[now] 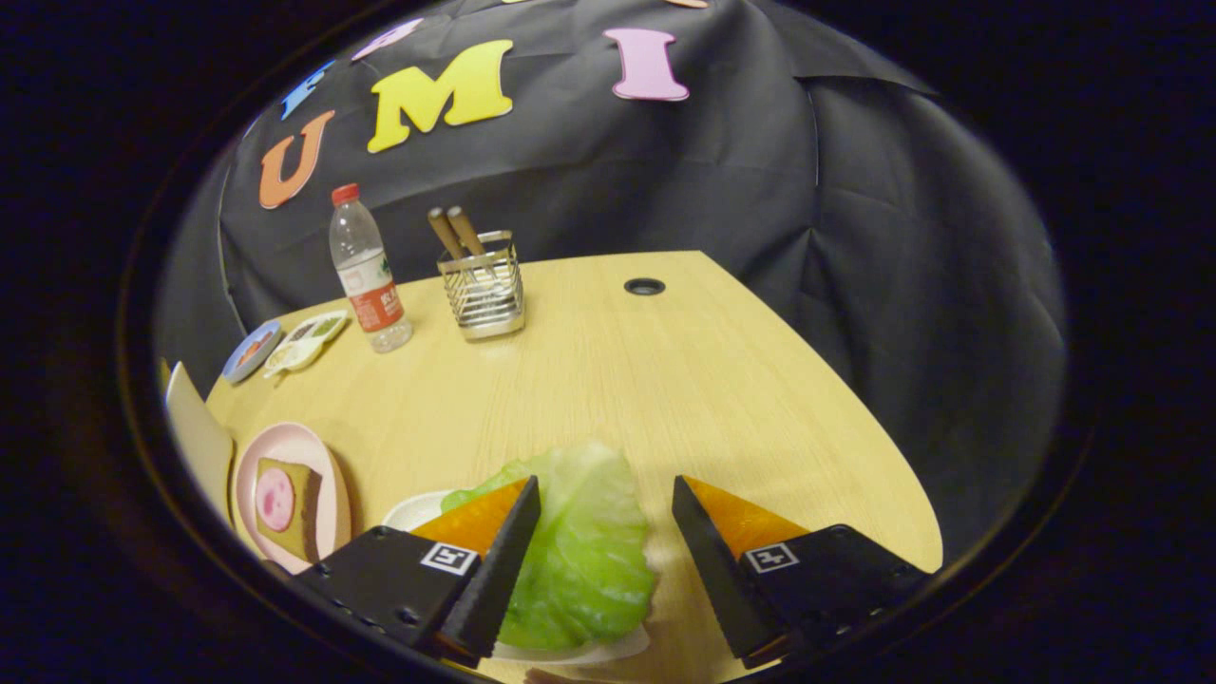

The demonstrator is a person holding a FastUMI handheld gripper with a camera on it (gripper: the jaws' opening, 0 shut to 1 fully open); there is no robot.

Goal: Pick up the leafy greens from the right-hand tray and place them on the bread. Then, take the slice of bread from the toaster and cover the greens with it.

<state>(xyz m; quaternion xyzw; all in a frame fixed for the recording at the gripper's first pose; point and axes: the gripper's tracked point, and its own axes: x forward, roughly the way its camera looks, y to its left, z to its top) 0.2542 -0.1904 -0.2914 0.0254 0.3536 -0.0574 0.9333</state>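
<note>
A pale green lettuce leaf (581, 551) lies on a small white tray (413, 511) right under my gripper (606, 503). The leaf sits between the two fingers, closer to the left finger (480, 532), which overlaps its edge. The right finger (736, 527) stands apart from the leaf over bare table. The jaws are wide open and press on nothing. To the left of the fingers a pink plate (328, 480) carries a slice of bread (285, 508) with a round pink slice on top. A pale upright object (199, 437), possibly the toaster, stands further left.
On the wooden table (665, 380) beyond the fingers stand a wire holder (483, 290) with wooden utensils and a water bottle (366, 271). Two small dishes (285, 347) lie at the far left. A cable hole (644, 286) sits near the table's back edge.
</note>
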